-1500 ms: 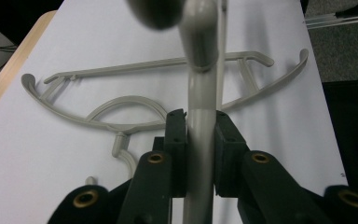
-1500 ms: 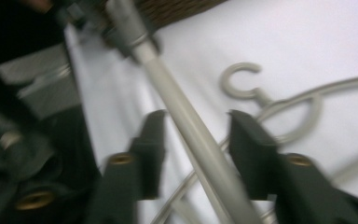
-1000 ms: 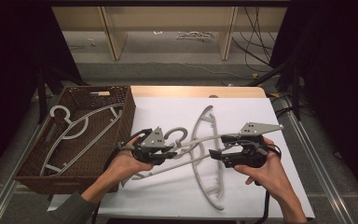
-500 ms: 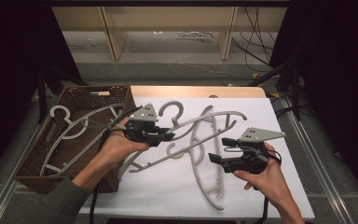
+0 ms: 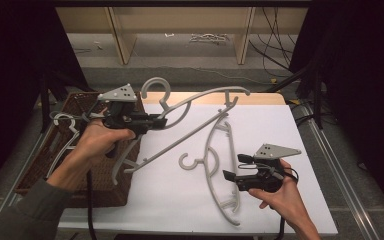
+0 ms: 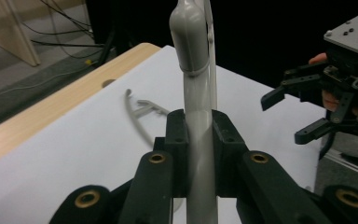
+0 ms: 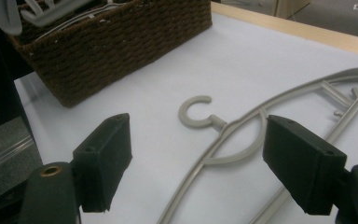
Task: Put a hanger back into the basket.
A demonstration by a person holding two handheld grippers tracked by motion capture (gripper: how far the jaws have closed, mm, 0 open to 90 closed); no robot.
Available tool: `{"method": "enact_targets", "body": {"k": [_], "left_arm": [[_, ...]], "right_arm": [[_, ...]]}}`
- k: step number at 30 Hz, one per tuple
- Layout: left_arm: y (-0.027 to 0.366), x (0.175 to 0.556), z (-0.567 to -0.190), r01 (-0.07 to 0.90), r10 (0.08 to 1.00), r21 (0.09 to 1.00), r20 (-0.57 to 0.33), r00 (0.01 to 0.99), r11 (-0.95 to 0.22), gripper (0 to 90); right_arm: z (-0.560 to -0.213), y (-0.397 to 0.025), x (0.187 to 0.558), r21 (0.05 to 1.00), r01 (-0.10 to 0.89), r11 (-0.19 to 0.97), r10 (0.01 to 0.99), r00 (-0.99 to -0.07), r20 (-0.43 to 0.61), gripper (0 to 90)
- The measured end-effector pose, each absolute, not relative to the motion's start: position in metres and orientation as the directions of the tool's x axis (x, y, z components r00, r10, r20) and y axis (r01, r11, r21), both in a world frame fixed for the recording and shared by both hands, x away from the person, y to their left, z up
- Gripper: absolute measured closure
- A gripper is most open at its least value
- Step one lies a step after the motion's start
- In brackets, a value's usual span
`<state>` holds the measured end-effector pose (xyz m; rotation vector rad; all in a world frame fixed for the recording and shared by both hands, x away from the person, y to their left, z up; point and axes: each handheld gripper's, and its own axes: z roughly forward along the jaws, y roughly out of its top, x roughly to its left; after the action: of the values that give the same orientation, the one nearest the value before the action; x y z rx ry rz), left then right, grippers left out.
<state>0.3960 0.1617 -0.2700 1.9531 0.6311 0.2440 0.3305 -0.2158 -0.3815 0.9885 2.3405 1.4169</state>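
**Left gripper clamps a lifted hanger; right gripper spread wide over the second**

The left gripper [image 5: 156, 121] is closed on a grey hanger [image 5: 200, 112], its two black jaws pressed against either side of the hanger's arm just below the hook, as the left gripper view shows [image 6: 196, 154]. That hanger is held up off the white table cover [image 5: 290, 135], above its far left part. The hook curls upward beside the gripper's grey plate, one shoulder reaches toward the far edge of the table, and the crossbar slants down to the near side edge of the wicker basket [image 5: 105, 190].

The right gripper [image 5: 236, 168] is near the table's near edge, right of the middle, held in a hand [image 5: 280, 195]. Its jaws stand wide apart and grip nothing; whether they touch anything cannot be told. In the right gripper view [image 7: 196, 163] the second hanger [image 7: 242, 135] lies flat on the cover between and beyond the two spread jaws, its hook pointing toward the basket [image 7: 116, 42]. From the high view this second hanger [image 5: 215, 170] lies at the middle of the cover, just left of the right gripper.

The basket stands at the left edge of the table with another hanger [image 5: 65, 130] lying in it.
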Motion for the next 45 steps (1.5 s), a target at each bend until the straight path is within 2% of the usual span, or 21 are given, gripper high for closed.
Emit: {"method": "enact_targets", "body": {"k": [10,15,24,29,45], "left_arm": [[0.203,0.398,-0.261,0.327,0.6,0.885,-0.07,0.797,-0.331,79.3],[0.218,0.403,-0.266,0.348,0.623,0.882,-0.082,0.778,-0.317,79.3],[0.248,0.414,-0.274,0.35,0.692,0.882,-0.039,0.721,-0.316,79.3],[0.269,0.419,-0.282,0.377,0.729,0.883,-0.061,0.682,-0.279,79.3],[0.324,0.423,-0.303,0.406,0.814,0.884,-0.051,0.578,-0.232,79.3]], "right_arm": [[-0.393,-0.213,0.332,0.834,0.456,0.312,0.661,-0.735,0.155,21.5],[-0.396,-0.212,0.332,0.83,0.454,0.323,0.66,-0.737,0.146,21.3],[-0.401,-0.209,0.332,0.819,0.465,0.336,0.659,-0.737,0.148,19.9],[-0.403,-0.208,0.333,0.826,0.453,0.334,0.661,-0.737,0.137,20.8],[-0.412,-0.204,0.333,0.83,0.453,0.325,0.675,-0.726,0.131,20.3]]}}
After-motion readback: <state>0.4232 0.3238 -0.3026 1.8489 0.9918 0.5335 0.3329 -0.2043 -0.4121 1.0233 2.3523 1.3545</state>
